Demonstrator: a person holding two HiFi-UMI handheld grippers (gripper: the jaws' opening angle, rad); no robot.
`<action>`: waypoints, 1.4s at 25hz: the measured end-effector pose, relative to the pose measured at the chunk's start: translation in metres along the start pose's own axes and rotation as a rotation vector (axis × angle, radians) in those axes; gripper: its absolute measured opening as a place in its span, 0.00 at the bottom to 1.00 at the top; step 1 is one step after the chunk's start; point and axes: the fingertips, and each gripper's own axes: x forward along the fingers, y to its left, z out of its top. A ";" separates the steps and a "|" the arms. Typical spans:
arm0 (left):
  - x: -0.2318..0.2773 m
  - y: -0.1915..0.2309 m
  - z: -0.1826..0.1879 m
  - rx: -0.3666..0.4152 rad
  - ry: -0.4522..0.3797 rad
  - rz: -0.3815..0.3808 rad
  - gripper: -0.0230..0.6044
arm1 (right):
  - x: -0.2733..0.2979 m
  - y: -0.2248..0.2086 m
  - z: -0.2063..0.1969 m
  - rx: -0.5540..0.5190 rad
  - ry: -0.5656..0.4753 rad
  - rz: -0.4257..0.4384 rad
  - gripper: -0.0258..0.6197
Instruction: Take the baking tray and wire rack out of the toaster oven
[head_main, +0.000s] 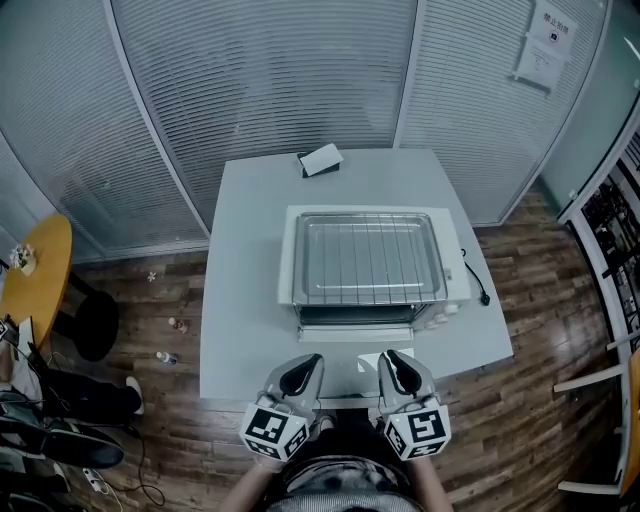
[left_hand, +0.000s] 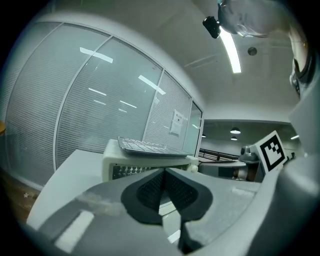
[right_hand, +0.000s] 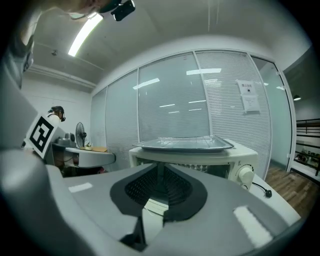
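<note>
Far left, a round side table (head_main: 35, 270). Next, left gripper (head_main: 311, 360), low at the near edge of the table (head_main: 245, 300), clenched tight on nothing. Dead centre, oven (head_main: 455, 275), with tray (head_main: 437, 262) sitting on top and rack (head_main: 365, 258) lying in it. Then right gripper (head_main: 393, 357), likewise closed and empty, just short of the oven front. Cord (head_main: 485, 297) trailing off to the right.

One toaster oven (head_main: 355, 318), one baking tray (head_main: 298, 262), one wire rack (head_main: 368, 258), one table (head_main: 250, 300).
</note>
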 end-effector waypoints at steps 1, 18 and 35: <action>-0.003 -0.004 -0.002 0.000 0.004 -0.007 0.04 | -0.003 0.008 -0.001 0.004 -0.003 0.016 0.08; -0.011 -0.064 0.058 0.074 -0.113 -0.011 0.04 | -0.029 0.049 0.073 -0.043 -0.220 0.178 0.04; 0.032 -0.095 0.081 0.109 -0.124 0.073 0.04 | -0.030 0.010 0.088 -0.061 -0.168 0.288 0.04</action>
